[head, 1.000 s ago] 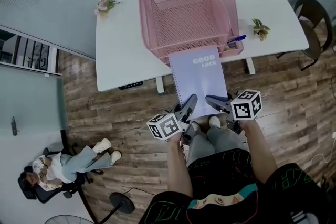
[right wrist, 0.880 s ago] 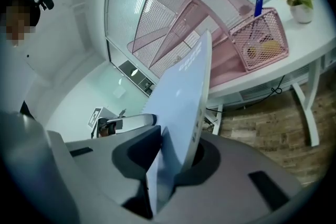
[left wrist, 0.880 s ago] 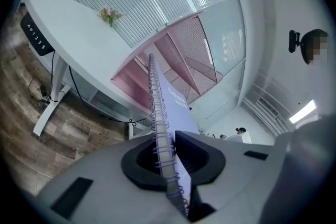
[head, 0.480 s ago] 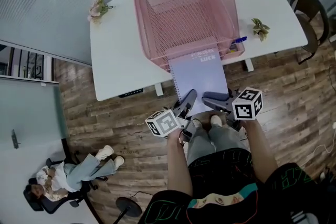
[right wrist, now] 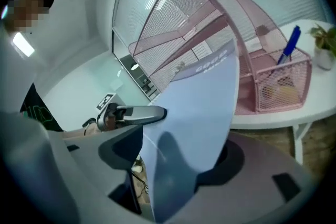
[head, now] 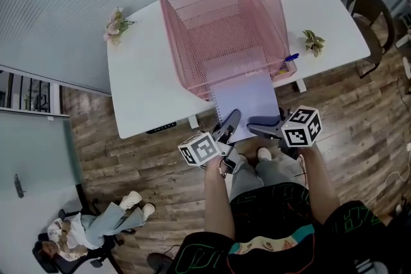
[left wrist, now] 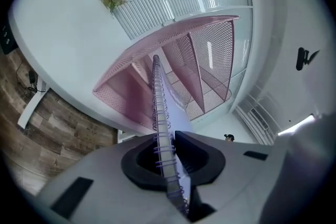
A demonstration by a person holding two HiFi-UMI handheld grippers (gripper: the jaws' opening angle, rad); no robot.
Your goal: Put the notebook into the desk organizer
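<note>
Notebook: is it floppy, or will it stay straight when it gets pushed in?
The notebook is probably a bit floppy: its cover looks thin and slightly bowed. The wire spiral likely keeps that edge stiffer, where the left gripper clamps it. Its smooth cover should slide easily into the pink mesh desk organizer.

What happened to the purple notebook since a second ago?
The lilac spiral-bound notebook slid farther into the pink wire-mesh desk organizer. The right hand-held gripper is opening its jaws around the notebook's edge. The left hand-held gripper still clamps the spiral spine; the organizer stayed put on the white table.
</note>
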